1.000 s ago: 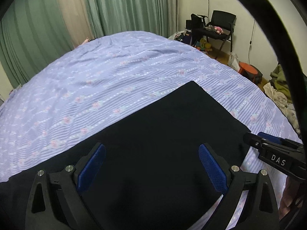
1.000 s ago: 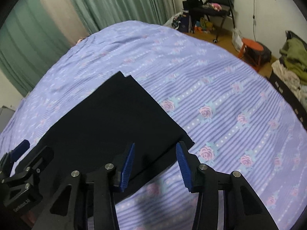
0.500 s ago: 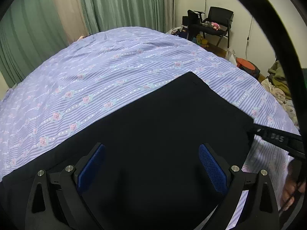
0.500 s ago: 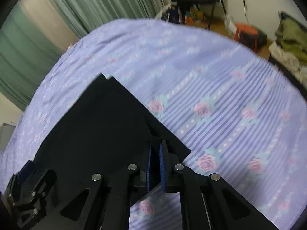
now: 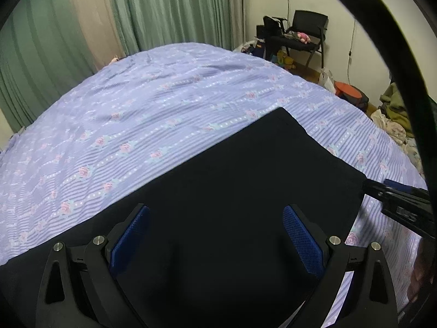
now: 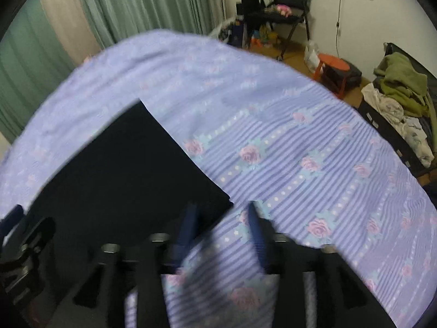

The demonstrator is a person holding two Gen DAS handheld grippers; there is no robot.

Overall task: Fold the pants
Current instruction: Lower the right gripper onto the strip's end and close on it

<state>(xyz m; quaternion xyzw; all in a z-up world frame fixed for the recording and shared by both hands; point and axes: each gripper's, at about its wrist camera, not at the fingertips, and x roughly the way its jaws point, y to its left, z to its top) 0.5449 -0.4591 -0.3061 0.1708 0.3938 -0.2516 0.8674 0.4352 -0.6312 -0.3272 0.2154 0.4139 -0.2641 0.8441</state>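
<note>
The black pants (image 5: 232, 191) lie folded flat on the bed, a dark rectangle with its far corner pointing away. They also show at the left of the right wrist view (image 6: 131, 175). My left gripper (image 5: 215, 235) is open wide and hovers over the near part of the pants, holding nothing. My right gripper (image 6: 221, 224) is open, just off the pants' near right corner, over the bedsheet; this view is blurred. The right gripper shows in the left wrist view (image 5: 396, 199) beside the pants' right corner. The left gripper shows in the right wrist view (image 6: 21, 235).
A purple striped sheet with roses (image 5: 136, 114) covers the bed. Green curtains (image 5: 169, 8) hang behind it. A black chair (image 5: 306, 32), an orange stool (image 6: 333, 68) and a pile of clothes (image 6: 401, 87) stand on the floor to the right.
My right gripper shut on the pants' near right corner, then opened again and drew off to the right of it. The left gripper stayed open over the pants.
</note>
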